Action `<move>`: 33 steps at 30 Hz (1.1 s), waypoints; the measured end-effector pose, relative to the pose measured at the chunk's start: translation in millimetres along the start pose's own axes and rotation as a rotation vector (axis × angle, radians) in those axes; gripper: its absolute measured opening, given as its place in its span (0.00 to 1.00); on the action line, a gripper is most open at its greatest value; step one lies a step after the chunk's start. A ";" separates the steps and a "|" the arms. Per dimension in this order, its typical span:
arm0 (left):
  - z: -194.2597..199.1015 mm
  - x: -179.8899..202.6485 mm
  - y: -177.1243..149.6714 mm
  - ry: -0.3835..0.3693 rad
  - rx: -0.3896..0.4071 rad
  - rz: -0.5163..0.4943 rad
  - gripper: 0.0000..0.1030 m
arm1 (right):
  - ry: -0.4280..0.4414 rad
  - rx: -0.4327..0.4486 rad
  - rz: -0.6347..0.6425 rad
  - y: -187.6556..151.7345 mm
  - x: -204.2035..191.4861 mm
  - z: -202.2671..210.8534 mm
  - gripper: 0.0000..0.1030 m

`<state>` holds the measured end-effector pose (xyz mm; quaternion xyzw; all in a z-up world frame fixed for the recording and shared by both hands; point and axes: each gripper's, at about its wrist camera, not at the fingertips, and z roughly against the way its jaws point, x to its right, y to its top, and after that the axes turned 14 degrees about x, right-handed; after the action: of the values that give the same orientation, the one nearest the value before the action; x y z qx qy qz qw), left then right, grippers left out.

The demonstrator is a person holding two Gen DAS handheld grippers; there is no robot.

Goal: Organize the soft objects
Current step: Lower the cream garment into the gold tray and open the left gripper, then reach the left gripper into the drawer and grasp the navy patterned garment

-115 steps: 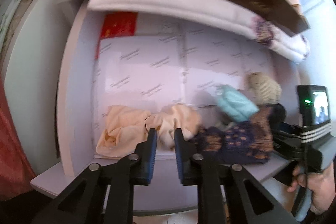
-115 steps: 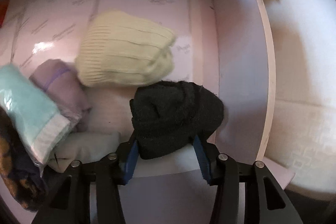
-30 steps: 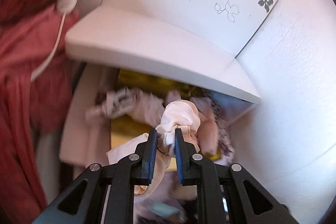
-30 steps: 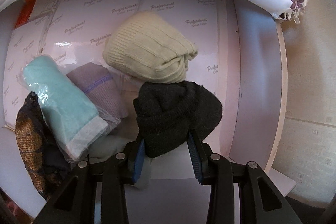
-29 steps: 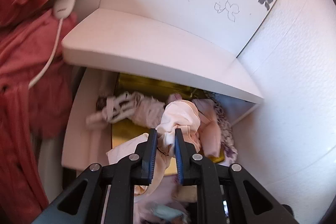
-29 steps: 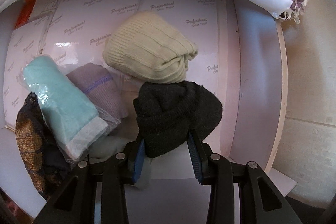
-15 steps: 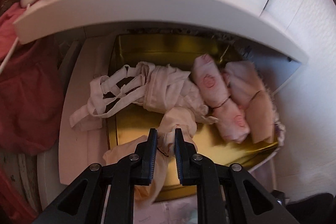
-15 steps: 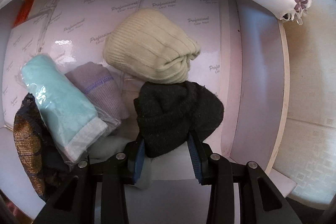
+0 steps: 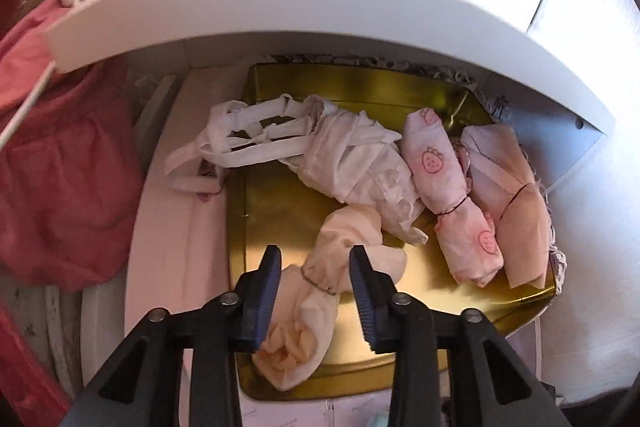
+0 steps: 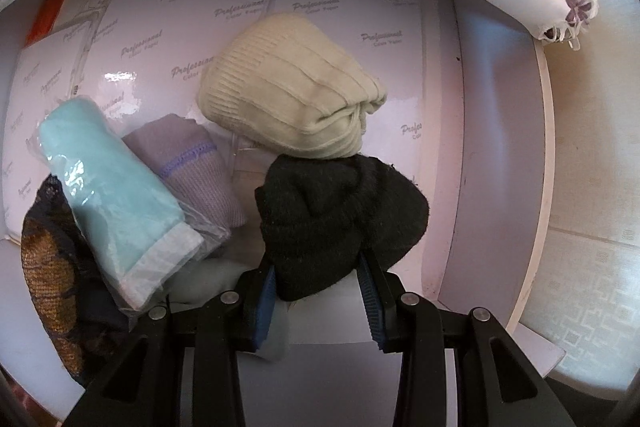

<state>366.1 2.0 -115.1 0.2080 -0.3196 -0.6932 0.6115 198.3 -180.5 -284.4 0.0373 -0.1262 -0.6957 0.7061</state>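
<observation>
The left gripper [image 9: 314,279] has just been opening over the gold tray [image 9: 280,211], and its blue pads now stand clear on either side of the peach rolled cloth [image 9: 320,291], which lies between them without being pressed; the roll looks to have settled across the tray's near left part, its lower end draped at the near rim. To finish this release well, the jaws probably want to part a little more before the hand lifts straight back, so that neither pad drags the loose fabric out over the rim; a snag on the thin band round the roll's middle is the likeliest trouble. If the end does hang over the near rim, a light nudge toward the tray's middle would seat it. Just beyond the roll, toward the tray's centre, lies the white strappy garment [image 9: 320,151], its straps spilling over the tray's left rim, and to the right of that the strawberry-print roll [image 9: 452,195] and a beige folded piece [image 9: 516,203] sit side by side against the tray's right wall; the new roll should stay clear of these so the row keeps tidy. A white shelf board [image 9: 320,11] overhangs the far side of the tray. On another shelf, the right gripper [image 10: 318,287] is narrowly closed on the lower edge of a black knit hat [image 10: 340,219], a cream knit hat [image 10: 292,107] resting behind it.
</observation>
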 end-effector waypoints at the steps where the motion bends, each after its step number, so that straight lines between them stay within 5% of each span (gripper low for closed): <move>1: 5.0 -0.4 0.0 -0.004 0.007 0.004 0.36 | -0.001 0.000 0.001 -0.1 -0.6 0.0 0.38; 16: 90.2 -4.1 -40.7 -0.079 0.051 0.070 0.37 | 0.000 -0.001 -0.003 -2.5 -2.1 -0.8 0.38; 27: 69.0 15.9 -126.9 -0.131 -0.250 -0.003 0.37 | 0.005 -0.002 -0.008 -3.7 2.6 -3.7 0.38; 33: 47.2 28.2 -162.5 -0.255 -0.412 0.027 0.42 | 0.005 -0.002 -0.008 -3.8 3.7 -3.5 0.38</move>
<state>213.2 -8.9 -192.2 -0.0146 -0.2487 -0.7561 0.6052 195.4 -184.8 -288.2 0.0387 -0.1237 -0.6987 0.7036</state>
